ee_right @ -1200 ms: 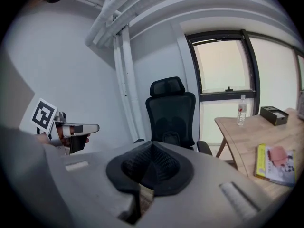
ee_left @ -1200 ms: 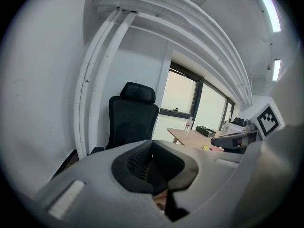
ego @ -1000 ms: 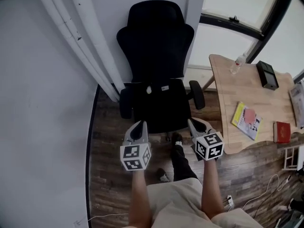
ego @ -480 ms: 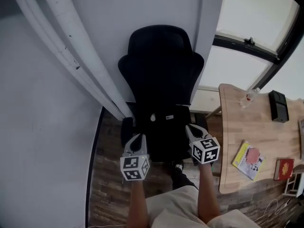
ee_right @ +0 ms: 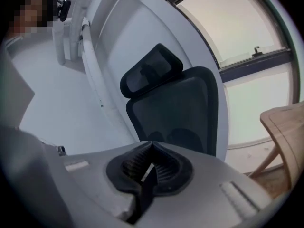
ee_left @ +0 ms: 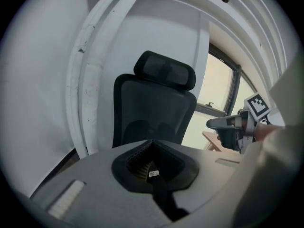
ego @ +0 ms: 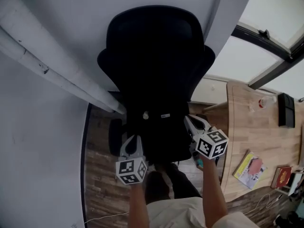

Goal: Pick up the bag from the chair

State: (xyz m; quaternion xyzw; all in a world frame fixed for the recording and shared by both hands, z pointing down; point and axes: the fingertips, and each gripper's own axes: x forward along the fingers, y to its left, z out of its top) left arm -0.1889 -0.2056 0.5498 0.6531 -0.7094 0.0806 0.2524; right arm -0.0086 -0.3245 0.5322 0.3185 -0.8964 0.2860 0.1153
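Observation:
A black office chair [ego: 156,56] stands against the white wall. On its seat lies a black bag [ego: 154,127] with two small white tags, hard to tell from the dark seat. My left gripper [ego: 134,139] is shut and empty at the seat's front left corner. My right gripper [ego: 190,121] is also shut and empty, beside the seat's right edge near the armrest. In the left gripper view the shut jaws [ee_left: 152,142] point at the chair's backrest [ee_left: 152,113]. The right gripper view shows its shut jaws [ee_right: 151,145] below the backrest [ee_right: 180,108] too.
White pipes [ego: 42,65] run down the wall at the left. A wooden table [ego: 261,132] at the right holds a bottle [ego: 266,101], a black box [ego: 286,110] and books [ego: 251,164]. Windows lie behind the table. My legs stand before the chair on wood flooring.
Both grippers have moved forward to the sides of the seat, still shut. The chair now fills more of the head view, and the table has slid to the right edge.

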